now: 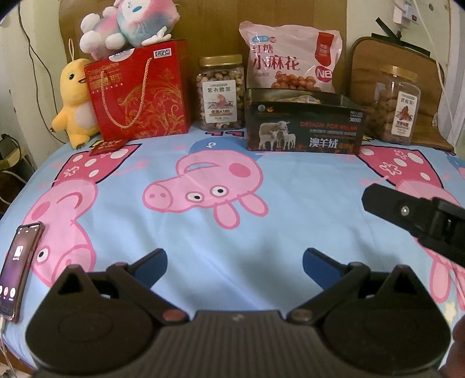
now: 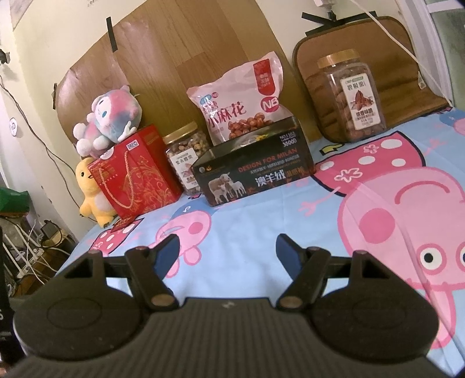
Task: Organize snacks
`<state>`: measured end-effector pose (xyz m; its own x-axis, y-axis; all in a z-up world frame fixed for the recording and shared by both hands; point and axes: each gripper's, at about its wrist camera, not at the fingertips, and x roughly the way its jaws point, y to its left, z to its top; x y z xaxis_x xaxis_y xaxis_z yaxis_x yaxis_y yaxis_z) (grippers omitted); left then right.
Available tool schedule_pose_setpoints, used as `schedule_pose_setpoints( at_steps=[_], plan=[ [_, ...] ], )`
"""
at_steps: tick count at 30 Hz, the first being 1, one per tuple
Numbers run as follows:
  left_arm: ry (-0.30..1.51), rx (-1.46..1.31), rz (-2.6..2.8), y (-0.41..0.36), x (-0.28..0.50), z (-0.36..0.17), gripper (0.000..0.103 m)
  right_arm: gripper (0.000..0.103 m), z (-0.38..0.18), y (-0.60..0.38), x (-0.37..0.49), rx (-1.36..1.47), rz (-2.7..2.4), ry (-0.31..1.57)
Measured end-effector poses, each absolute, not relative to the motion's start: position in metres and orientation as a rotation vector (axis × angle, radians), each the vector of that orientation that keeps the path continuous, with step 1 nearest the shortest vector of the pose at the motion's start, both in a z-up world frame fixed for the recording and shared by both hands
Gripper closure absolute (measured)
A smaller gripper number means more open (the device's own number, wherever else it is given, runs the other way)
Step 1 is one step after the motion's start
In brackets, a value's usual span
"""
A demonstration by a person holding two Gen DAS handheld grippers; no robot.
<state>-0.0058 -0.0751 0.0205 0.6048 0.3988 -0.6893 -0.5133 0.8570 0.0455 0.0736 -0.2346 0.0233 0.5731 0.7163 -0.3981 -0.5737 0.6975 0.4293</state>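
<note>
A dark open box (image 1: 302, 128) (image 2: 252, 174) with sheep printed on it stands on the bed; some packets show inside. A pink snack bag (image 1: 287, 62) (image 2: 241, 99) leans behind it. A nut jar (image 1: 221, 93) (image 2: 186, 157) stands left of the box, a second jar (image 1: 396, 107) (image 2: 351, 96) to the right. A red gift bag (image 1: 139, 90) (image 2: 136, 171) stands at the left. My left gripper (image 1: 234, 261) is open and empty over the sheet. My right gripper (image 2: 226, 250) is open and empty; it shows at the right of the left wrist view (image 1: 412, 215).
The bed has a blue cartoon-pig sheet (image 1: 232, 209) (image 2: 290, 221). A yellow plush (image 1: 75, 101) (image 2: 93, 194) and a pink plush (image 1: 128, 23) (image 2: 107, 119) sit by the gift bag. A phone (image 1: 17, 267) lies at the left edge. A brown cushion (image 2: 375, 52) leans at the back right.
</note>
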Motion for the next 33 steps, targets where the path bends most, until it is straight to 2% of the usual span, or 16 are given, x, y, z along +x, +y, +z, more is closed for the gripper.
schedule_pose_setpoints(
  at_steps=[33],
  plan=[
    [0.751,-0.177,0.528,-0.0743,-0.007,0.0208,0.0,0.028,0.0147,-0.2402,0.0797,0.286,0.768,0.612]
  ],
)
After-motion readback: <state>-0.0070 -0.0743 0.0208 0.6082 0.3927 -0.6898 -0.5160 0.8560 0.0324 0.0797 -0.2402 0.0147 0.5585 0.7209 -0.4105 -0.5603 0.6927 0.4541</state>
